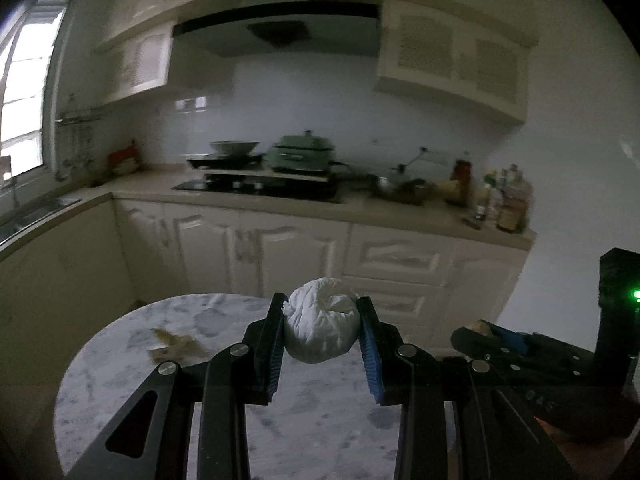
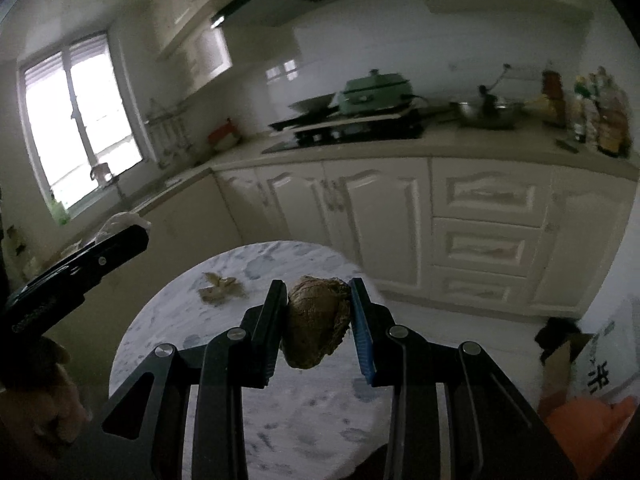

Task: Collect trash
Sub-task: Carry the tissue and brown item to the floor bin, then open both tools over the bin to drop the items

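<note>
L tongs (image 1: 322,330) grip white wad (image 1: 320,326), R tongs (image 2: 318,324) brown wad (image 2: 318,326)

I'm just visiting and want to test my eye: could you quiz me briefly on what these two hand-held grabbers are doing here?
1. True or false: both tools carry something between their fingers.
2. Which one holds the white paper ball: A left gripper, B right gripper?
3. What trash remains on the marble table?

Key: 1 true. 2 A; the right holds a brown paper wad. 3 A crumpled brown scrap.
</note>
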Available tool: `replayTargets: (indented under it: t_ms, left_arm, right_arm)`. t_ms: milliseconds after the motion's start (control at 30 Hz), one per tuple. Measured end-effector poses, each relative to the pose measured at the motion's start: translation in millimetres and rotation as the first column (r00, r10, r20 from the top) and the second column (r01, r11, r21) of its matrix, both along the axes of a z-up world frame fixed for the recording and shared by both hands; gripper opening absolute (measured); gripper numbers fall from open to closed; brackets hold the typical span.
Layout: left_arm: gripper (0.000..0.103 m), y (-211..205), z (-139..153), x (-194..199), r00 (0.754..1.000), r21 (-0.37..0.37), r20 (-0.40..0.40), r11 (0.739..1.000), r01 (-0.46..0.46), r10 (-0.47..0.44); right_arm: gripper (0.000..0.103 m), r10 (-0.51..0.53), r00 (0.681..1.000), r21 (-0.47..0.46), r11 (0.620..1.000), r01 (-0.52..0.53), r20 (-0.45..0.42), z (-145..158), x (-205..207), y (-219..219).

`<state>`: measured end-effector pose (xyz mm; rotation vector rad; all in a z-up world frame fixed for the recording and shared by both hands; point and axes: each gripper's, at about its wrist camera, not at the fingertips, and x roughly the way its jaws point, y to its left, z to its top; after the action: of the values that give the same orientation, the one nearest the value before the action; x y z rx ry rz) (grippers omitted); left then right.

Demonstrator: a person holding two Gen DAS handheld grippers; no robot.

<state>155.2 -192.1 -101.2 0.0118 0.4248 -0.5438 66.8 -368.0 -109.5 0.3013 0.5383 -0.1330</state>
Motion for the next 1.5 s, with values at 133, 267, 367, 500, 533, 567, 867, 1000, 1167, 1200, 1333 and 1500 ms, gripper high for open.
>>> replayTargets:
  t_ms: [133,267,367,500,533,567,867,1000,1167,1200,1333,1500]
  left_arm:
    - [0.030,-45.4,-9.8,13.6,0.995,0.017,-0.026,0.995,0.094,-0.094]
    - [0.030,-98.6,-30.5,26.5,0.980,0.042,-0.079,0.981,0.187,-0.183]
    - [0.030,-139.3,-48.4,35.0,0.962,0.065,-0.115,0.964,0.256,-0.248]
    - [0.030,-192.2,-76.7,46.7,0.931,0.103,-0.183,0.935,0.339,-0.317]
    - [0.030,-205.0,-84.5,50.3,0.922,0.114,-0.201,0.927,0.358,-0.332]
    - [0.030,-216.9,-91.1,54.8,0.912,0.120,-0.221,0.918,0.378,-0.346]
    - [0.030,-312.9,-152.0,87.6,0.818,0.182,-0.391,0.836,0.518,-0.422]
    - [0.031,-344.7,-173.9,97.9,0.789,0.201,-0.450,0.814,0.546,-0.418]
    - [0.064,-385.2,-192.9,121.2,0.741,0.263,-0.535,0.753,0.603,-0.406]
    - [0.075,-388.3,-195.8,121.9,0.750,0.289,-0.535,0.749,0.596,-0.390]
    - [0.094,-394.0,-185.2,131.9,0.787,0.304,-0.503,0.779,0.549,-0.358]
    - [0.102,-381.2,-164.5,119.4,0.842,0.341,-0.432,0.805,0.485,-0.324]
  right_arm:
    - [0.032,-0.092,0.996,0.010,0.996,0.093,-0.015,-7.0,-21.7,-42.8]
    - [0.032,-0.207,0.976,0.030,0.977,0.209,-0.066,-28.8,-46.2,-95.0]
    - [0.032,-0.271,0.956,0.047,0.960,0.278,-0.109,-47.1,-57.1,-128.2]
    - [0.032,-0.339,0.924,0.082,0.931,0.357,-0.177,-80.6,-68.7,-171.9]
    - [0.032,-0.350,0.917,0.089,0.924,0.371,-0.192,-88.4,-70.9,-179.5]
    - [0.032,-0.360,0.910,0.094,0.918,0.384,-0.207,-96.1,-71.1,-188.6]
    - [0.032,-0.396,0.861,0.148,0.877,0.458,-0.319,-160.3,-72.2,-247.1]
    - [0.033,-0.389,0.852,0.180,0.865,0.468,-0.350,-184.4,-66.5,-264.1]
    - [0.039,-0.392,0.838,0.210,0.845,0.491,-0.379,-210.7,-58.2,-284.6]
    - [0.051,-0.398,0.835,0.215,0.840,0.499,-0.381,-213.8,-58.4,-288.0]
    - [0.079,-0.431,0.820,0.241,0.809,0.536,-0.376,-216.1,-67.3,-296.7]
    - [0.103,-0.479,0.796,0.222,0.786,0.577,-0.372,-204.5,-77.5,-293.0]
